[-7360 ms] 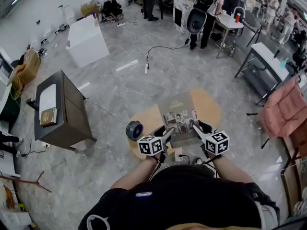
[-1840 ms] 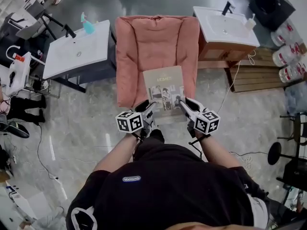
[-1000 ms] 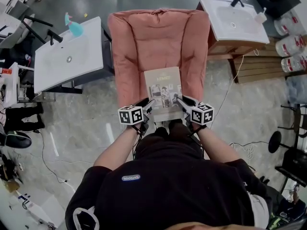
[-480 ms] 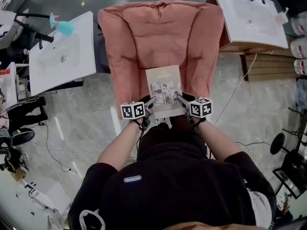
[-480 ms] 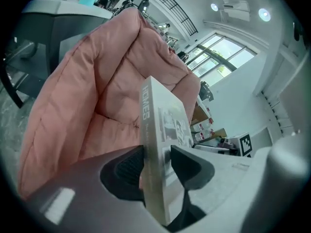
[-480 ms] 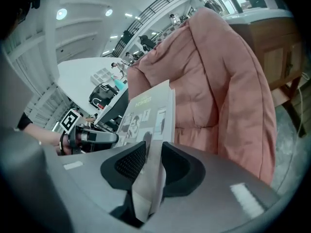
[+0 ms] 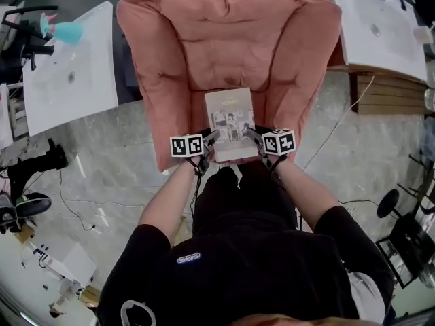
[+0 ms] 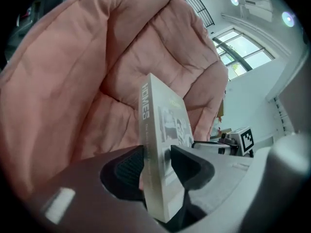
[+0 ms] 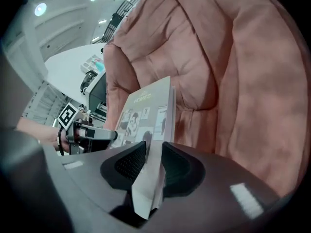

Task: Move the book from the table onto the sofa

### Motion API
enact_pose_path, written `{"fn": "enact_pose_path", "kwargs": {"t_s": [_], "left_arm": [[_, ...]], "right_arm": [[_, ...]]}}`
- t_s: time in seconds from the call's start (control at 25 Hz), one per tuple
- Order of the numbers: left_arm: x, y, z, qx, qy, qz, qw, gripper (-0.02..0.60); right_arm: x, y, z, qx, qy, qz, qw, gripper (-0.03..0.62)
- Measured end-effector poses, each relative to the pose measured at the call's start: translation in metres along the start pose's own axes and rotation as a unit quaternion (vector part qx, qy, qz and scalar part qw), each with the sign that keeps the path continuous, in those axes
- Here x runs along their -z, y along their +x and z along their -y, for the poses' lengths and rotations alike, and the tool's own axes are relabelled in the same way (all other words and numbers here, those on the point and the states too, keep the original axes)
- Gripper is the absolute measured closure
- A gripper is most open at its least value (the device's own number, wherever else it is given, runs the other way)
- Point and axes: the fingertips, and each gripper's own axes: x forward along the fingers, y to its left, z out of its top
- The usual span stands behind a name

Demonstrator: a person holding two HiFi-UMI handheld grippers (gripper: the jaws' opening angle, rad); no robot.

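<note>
A: Right, the book hangs over the front of the sofa seat, left tongs clamped across its spine edge, right tongs pinching the opposite edge.
B: Touching the seat yet?
A: Can't tell from up here. My worry is that right-hand bite: it has only a thin, bending sliver of cover and pages, which could crease or slide out.
B: And if one side lets go first?
A: Then it twists. Also, that pink sofa is puffy, quilted and softly sloped. A slim, flat, matte-covered book set near the lip might slip toward the floor.
B: Pads look ribbed and rubbery, at least.
A: Helpful, yes.
</note>
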Motion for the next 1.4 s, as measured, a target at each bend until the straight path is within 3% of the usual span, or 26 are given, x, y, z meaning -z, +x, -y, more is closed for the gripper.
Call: {"fn": "enact_pose_path", "kwargs": {"t_s": [0.44, 0.92, 1.08, 1.24, 1.4], "left_arm": [[0.010, 0.056, -0.055, -0.018, -0.021, -0.033, 0.9991, 0.408], [0.025, 0.099, -0.094, -0.055, 0.008, -0.083, 0.9950, 0.426], [0.023, 0.095, -0.097, -0.067, 0.018, -0.066, 0.9954, 0.428], [0.022, 0.068, -0.101, -0.094, 0.029, -0.042, 0.9942, 0.436], [0.023, 0.028, -0.083, -0.098, 0.063, -0.027, 0.9928, 0.517]], "right_arm": [[0.017, 0.056, 0.049, 0.021, 0.003, -0.067, 0.998, 0.473], [0.041, 0.091, 0.093, 0.081, 0.022, -0.159, 0.984, 0.466], [0.034, 0.080, 0.086, 0.080, 0.005, -0.131, 0.988, 0.490], [0.016, 0.060, 0.056, 0.056, -0.039, -0.065, 0.995, 0.511], [-0.004, 0.025, 0.017, 0.026, -0.059, 0.000, 0.998, 0.534]]}}
